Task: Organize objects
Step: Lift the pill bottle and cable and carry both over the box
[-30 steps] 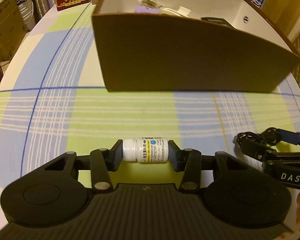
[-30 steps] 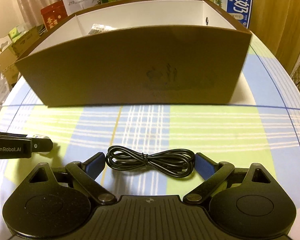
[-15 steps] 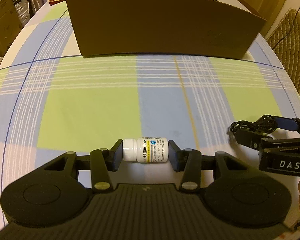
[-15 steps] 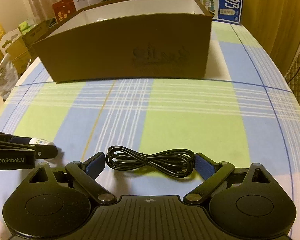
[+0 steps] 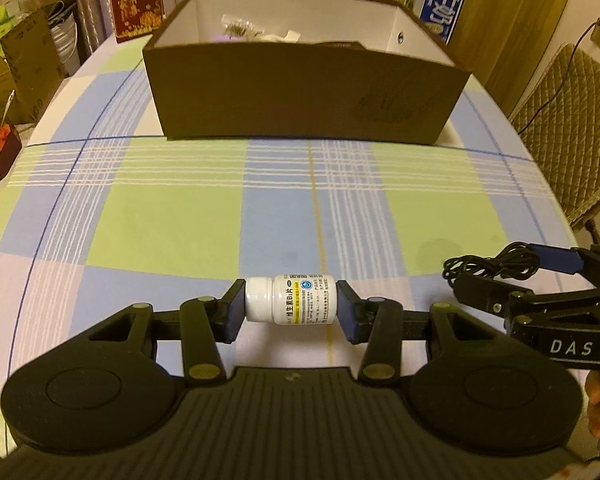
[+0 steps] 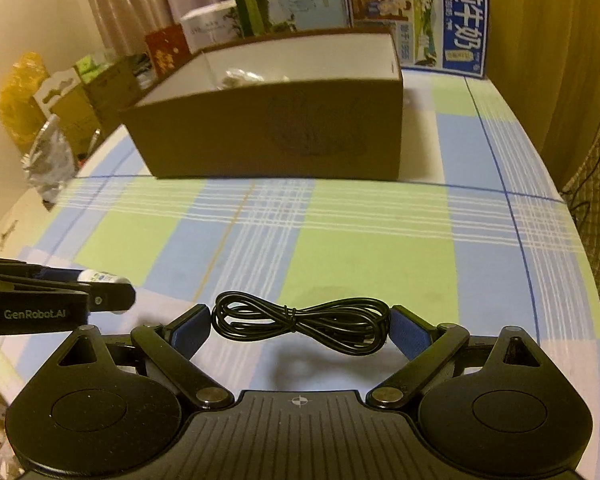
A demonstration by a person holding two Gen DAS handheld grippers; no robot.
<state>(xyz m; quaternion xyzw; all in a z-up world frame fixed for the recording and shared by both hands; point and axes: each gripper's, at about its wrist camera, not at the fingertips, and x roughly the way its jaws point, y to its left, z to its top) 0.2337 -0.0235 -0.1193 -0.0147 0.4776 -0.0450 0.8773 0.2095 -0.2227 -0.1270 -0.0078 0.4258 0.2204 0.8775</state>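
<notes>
A: What is seen on the left side?

B: The left gripper (image 5: 291, 306) is seen with its fingers clamped on a small white plastic pill bottle with a printed label (image 5: 291, 299). The bottle is held sideways, its white cap toward the left finger, and it is lifted above the blue, green and white checked tablecloth (image 5: 172, 220).

A: And in the middle of the table?

B: A brown cardboard box with a white inside (image 5: 300, 100) is placed on the far part of the cloth, well apart from both grippers. Some pale small items are seen inside it, but they cannot be told clearly.

A: What is held on the right side?

B: The right gripper (image 6: 300, 324) is seen with its blue-padded fingers (image 6: 190, 334) closed on a bundled black cable (image 6: 300, 322). The bundle is pressed at both ends and is tied in its middle. It is held above the cloth, and a shadow is cast under it.

A: Are the two grippers near each other?

B: Yes, they are held side by side near the front edge of the table. A blue milk carton (image 6: 462, 32) is seen behind the box, at the far right.
</notes>
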